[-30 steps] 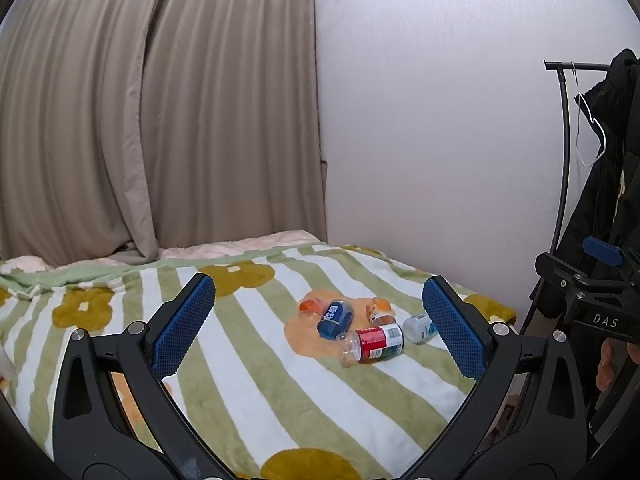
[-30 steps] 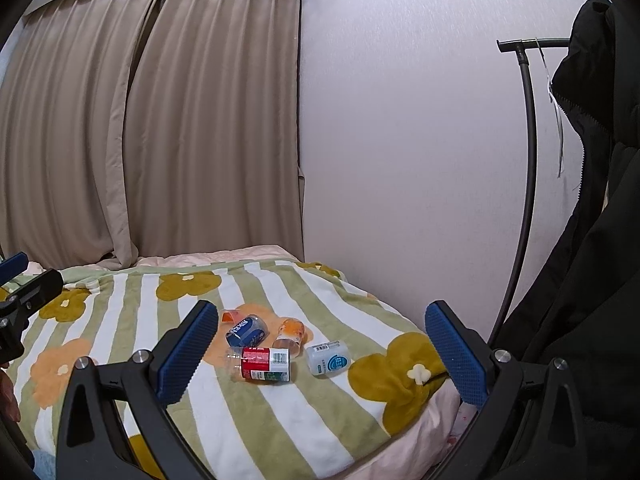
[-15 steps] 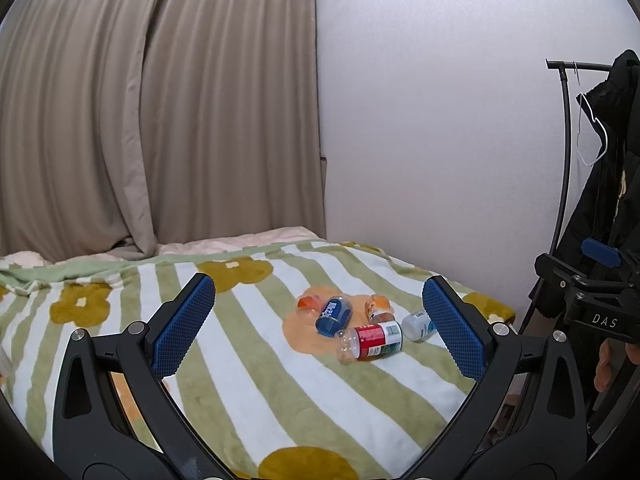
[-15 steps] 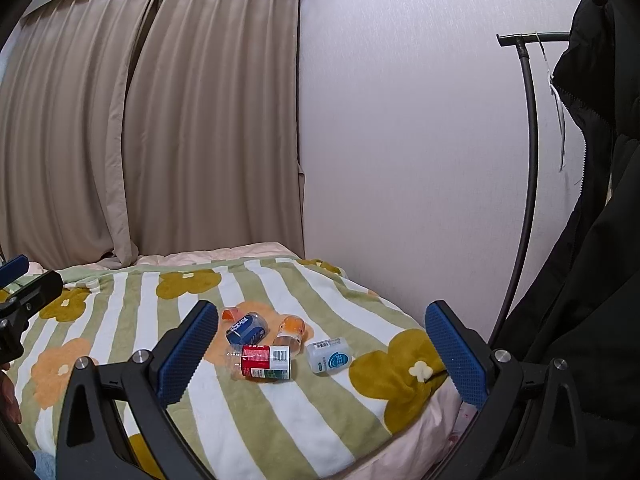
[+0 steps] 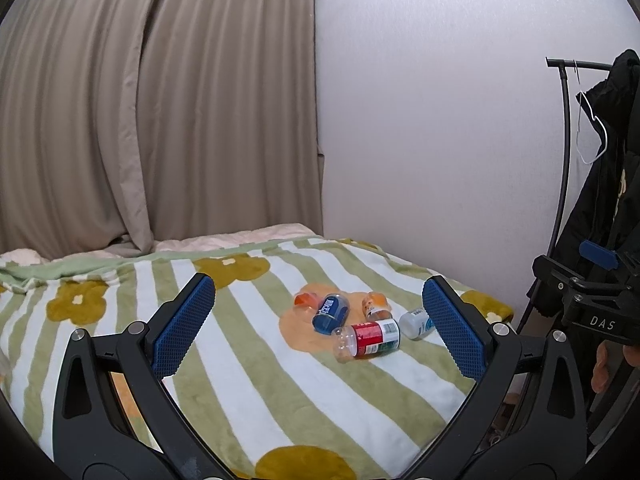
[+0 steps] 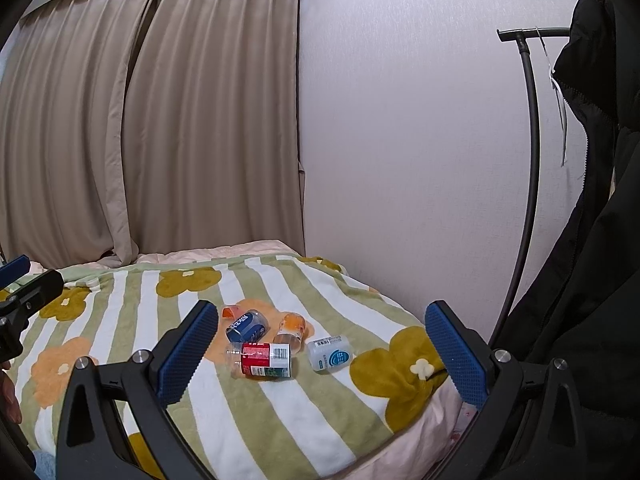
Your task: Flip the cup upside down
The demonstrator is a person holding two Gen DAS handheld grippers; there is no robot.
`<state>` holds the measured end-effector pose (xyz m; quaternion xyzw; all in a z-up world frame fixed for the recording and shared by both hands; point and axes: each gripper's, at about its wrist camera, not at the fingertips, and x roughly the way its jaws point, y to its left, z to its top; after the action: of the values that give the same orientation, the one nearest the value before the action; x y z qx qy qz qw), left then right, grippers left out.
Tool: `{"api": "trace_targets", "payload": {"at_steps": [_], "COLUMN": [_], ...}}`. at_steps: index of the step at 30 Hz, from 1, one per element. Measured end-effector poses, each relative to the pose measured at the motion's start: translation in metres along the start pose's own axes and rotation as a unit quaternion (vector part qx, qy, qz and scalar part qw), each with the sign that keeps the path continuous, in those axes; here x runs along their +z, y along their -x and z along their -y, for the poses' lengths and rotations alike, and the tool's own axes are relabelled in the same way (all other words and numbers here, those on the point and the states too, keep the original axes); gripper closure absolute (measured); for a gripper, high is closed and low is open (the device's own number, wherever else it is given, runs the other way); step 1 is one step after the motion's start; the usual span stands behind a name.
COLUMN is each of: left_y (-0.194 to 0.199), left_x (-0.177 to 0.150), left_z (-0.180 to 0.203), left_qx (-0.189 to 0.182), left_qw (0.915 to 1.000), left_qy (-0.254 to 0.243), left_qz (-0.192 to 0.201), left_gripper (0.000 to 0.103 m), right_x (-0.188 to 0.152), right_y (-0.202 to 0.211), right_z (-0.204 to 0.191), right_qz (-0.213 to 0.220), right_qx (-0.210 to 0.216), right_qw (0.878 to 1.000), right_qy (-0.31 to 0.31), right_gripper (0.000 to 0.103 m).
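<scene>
my left hand-held gripper (image 5: 318,330) hangs wide open over the bed (image 5: 248,380), holding nothing. my right hand-held gripper (image 6: 320,354) is spread open and empty too. ahead of both, a cluster of small cups lies on the striped blanket: a red cup (image 6: 266,360) on its side, a blue cup (image 6: 246,325) behind it, a white cup (image 6: 330,353) just right, an orange cup (image 6: 291,326) between.

Blanket (image 6: 280,420): covers the bed
Bottles (image 6: 266,360): clustered on blanket (all lying on their sides)
Coat rack (image 6: 530,184): right, against the wall
</scene>
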<state>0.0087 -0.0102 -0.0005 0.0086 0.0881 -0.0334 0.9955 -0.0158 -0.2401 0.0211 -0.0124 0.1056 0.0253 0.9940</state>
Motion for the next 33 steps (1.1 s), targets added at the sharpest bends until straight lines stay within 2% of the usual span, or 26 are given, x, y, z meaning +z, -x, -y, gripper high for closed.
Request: {"api": "trace_targets", "payload": {"at_steps": [9, 13, 17, 21, 26, 29, 33], "left_y": [-0.015, -0.032, -0.078, -0.156, -0.281, -0.361, -0.443], "left_x": [0.001, 0.006, 0.021, 0.034, 0.034, 0.017, -0.013], "left_z": [-0.001, -0.002, -0.004, -0.006, -0.014, -0.017, -0.021], "left_qx": [-0.011, -0.030, -0.059, -0.074, -0.085, -0.088, -0.093], "left_qw": [0.9998, 0.9992, 0.9963, 0.9887, 0.9690, 0.9451, 0.9105], "left_qy": [-0.002, -0.011, -0.040, -0.089, -0.124, -0.142, -0.150], "left_qz": [-0.014, -0.022, -0.048, -0.096, -0.196, -0.281, -0.374], "left_gripper": [0.000, 0.000, 0.000, 0.000, 0.000, 0.000, 0.000], "right_x": [-0.008, -0.008, -0.010, -0.020, -0.038, -0.050, -0.069], "right_y": [0.004, -0.006, -0.020, -0.035, -0.070, -0.091, -0.115], "right_z": [-0.005, -0.001, 0.004, 0.004, 0.007, 0.008, 0.007], "right_qz": [-0.004, -0.011, -0.017, -0.024, -0.044, -0.053, -0.071], "right_qx": [-0.004, -0.003, 0.001, 0.013, 0.033, 0.040, 0.051], "right_qw": [1.000, 1.000, 1.000, 1.000, 0.998, 0.998, 0.996], "right_qy": [-0.002, -0.006, -0.008, -0.014, -0.011, -0.010, -0.011], "right_gripper": [0.000, 0.000, 0.000, 0.000, 0.000, 0.000, 0.000]}}
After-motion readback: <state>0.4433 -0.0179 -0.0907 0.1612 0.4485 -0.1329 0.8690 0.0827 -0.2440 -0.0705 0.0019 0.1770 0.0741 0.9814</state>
